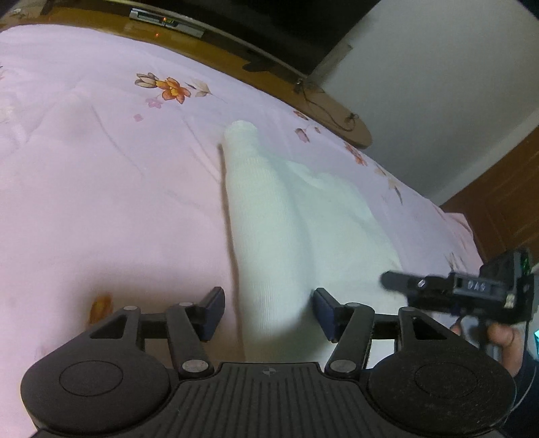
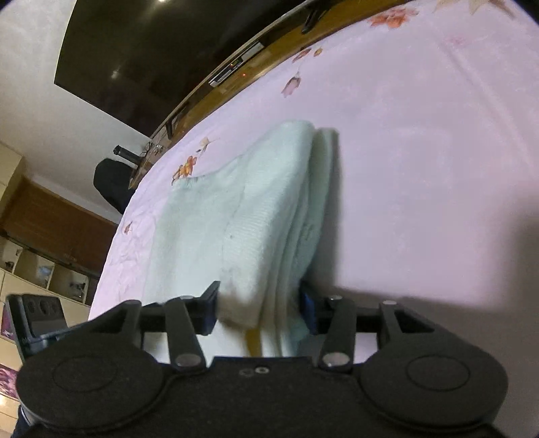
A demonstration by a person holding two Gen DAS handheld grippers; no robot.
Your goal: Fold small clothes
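Note:
A small white knit garment (image 1: 269,215) lies on the pink floral bedsheet (image 1: 101,168), its near part lifted into a fold. My left gripper (image 1: 268,313) is shut on the garment's near edge, which fills the gap between the fingers. The right gripper shows in the left wrist view at the right edge (image 1: 397,281), held by a hand. In the right wrist view my right gripper (image 2: 257,310) is shut on a thick bundle of folded layers of the same garment (image 2: 262,209), held up off the sheet.
A wooden bed edge (image 1: 235,64) runs along the far side, with a dark TV (image 2: 151,50) and a set-top box (image 1: 168,22) behind it. White wall and brown wooden cabinets (image 2: 50,229) stand beyond the bed. Pink sheet spreads left of the garment.

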